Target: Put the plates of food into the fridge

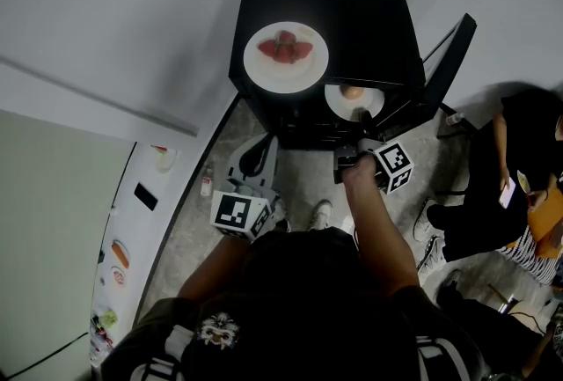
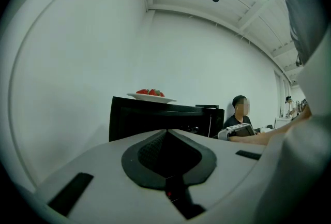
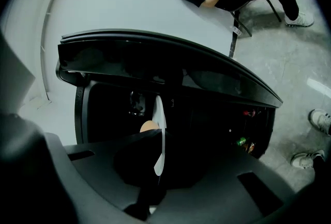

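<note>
The right gripper [image 1: 361, 119] clamps the small plate [image 1: 345, 103] by its rim, level at the open fridge [image 1: 361, 10] mouth. The left gripper [image 1: 255, 161] hangs closed (empty). The second plate [image 1: 286, 56] waits near the top's front-left corner.

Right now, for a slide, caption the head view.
The right gripper holds a small plate at the open black fridge; strawberry plate sits on top, left gripper shut and empty.

A white round strawberry plate [image 1: 286, 56] sits atop the black open fridge [image 1: 361, 10]; a smaller white plate with tan food [image 1: 343, 103] is at its mouth.
</note>
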Motion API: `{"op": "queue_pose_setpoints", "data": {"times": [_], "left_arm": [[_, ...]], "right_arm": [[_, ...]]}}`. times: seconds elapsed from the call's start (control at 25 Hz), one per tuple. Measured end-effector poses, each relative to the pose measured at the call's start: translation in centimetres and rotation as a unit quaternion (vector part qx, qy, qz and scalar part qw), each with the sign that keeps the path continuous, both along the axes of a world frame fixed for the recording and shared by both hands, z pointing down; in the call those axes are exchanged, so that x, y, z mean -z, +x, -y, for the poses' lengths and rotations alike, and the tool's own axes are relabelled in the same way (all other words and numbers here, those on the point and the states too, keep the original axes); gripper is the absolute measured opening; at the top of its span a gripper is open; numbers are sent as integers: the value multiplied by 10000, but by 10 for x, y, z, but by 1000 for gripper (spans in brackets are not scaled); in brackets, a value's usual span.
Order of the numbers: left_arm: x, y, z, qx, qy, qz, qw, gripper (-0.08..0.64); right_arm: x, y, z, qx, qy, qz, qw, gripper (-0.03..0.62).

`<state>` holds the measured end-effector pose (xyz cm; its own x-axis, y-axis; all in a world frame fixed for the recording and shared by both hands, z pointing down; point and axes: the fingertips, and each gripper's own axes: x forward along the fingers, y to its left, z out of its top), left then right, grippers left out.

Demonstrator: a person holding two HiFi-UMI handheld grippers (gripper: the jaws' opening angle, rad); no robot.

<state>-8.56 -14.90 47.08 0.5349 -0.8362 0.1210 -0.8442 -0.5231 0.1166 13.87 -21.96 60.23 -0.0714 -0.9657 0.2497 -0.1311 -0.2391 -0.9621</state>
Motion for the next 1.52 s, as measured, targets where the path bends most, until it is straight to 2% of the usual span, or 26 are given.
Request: {"op": "queue_pose_setpoints", "data": {"times": [1.12,1.52], "left_arm": [[-2,6,5,-227,-12,40,9997,23],[2,5,4,-233,-29,36,9997,23]], "right_arm": [[-14,0,46,-428,83,295,9986,32],[-9,3,45,-482,230,-28,9986,32]]}}
